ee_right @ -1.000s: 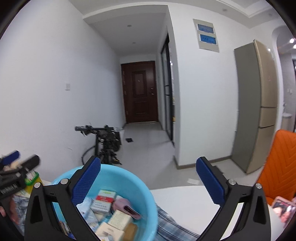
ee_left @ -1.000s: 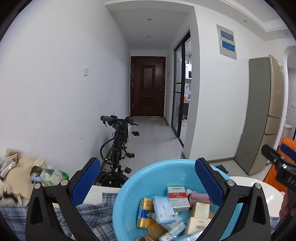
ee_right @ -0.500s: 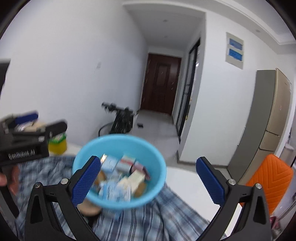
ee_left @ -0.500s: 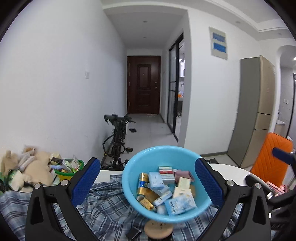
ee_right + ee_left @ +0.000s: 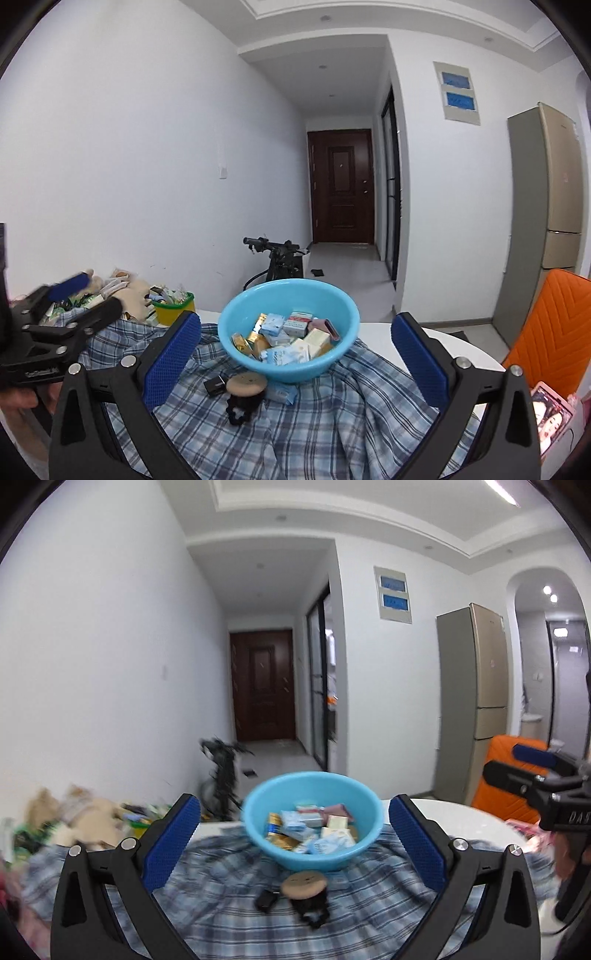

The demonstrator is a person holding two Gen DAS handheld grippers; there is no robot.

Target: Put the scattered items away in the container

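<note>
Scattered items left on the plaid cloth [image 5: 314, 435], nearest first: black scrunchie [image 5: 238, 416] w/ tan round puff [image 5: 246, 384] on it, small black box [image 5: 215, 385] at its 10 o'clock, pale blue packet [image 5: 282, 393] at 3. All look light & soft, so pinch the puff by its rim, packet by an edge. Beyond, the blue basin [image 5: 236, 325] is already full of boxes. Left gripper [image 5: 294, 843] & right gripper [image 5: 296, 356] both spread wide, nothing held.

Both wrist views look forward from near the table, sharing the blue basin [image 5: 310, 825] [image 5: 288, 328] and hallway.
</note>
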